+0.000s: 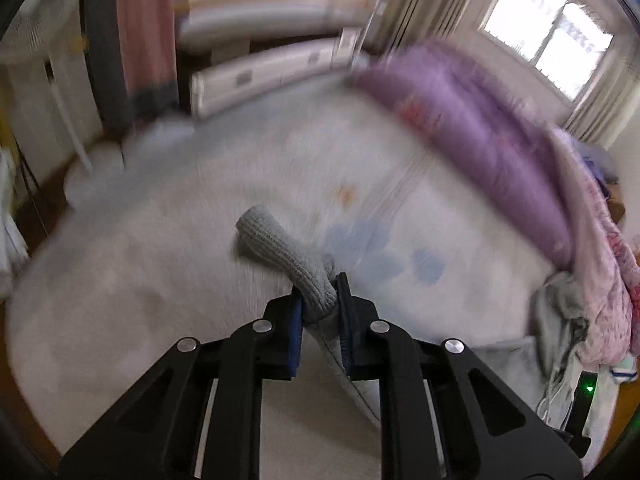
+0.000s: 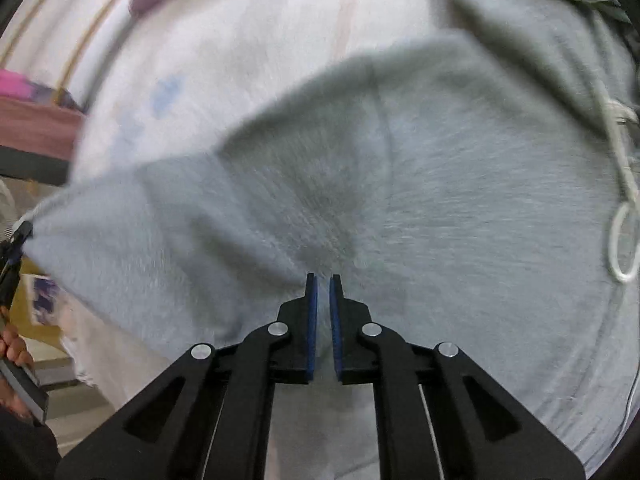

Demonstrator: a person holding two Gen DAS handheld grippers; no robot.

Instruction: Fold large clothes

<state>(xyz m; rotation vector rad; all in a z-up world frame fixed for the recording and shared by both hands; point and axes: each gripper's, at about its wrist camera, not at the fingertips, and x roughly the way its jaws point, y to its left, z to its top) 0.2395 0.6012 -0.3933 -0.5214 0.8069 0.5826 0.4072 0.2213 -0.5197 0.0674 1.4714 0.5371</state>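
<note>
A large grey sweatshirt (image 2: 440, 184) lies spread on a pale bed sheet (image 2: 260, 40). In the left wrist view my left gripper (image 1: 320, 294) is shut on the ribbed grey cuff of its sleeve (image 1: 280, 248) and holds it above the bed. In the right wrist view my right gripper (image 2: 323, 284) hovers close over the sweatshirt's body, jaws nearly together with a narrow gap and nothing between them. The sleeve stretches off to the left toward the other gripper (image 2: 16, 240). A white drawstring (image 2: 622, 200) lies at the right.
A rolled purple duvet (image 1: 480, 132) and pink bedding (image 1: 608, 280) lie along the right side of the bed. More grey clothes (image 1: 560, 320) are heaped beside them. A white fan (image 1: 44, 20), hanging clothes (image 1: 144, 32) and a window (image 1: 552, 28) stand beyond.
</note>
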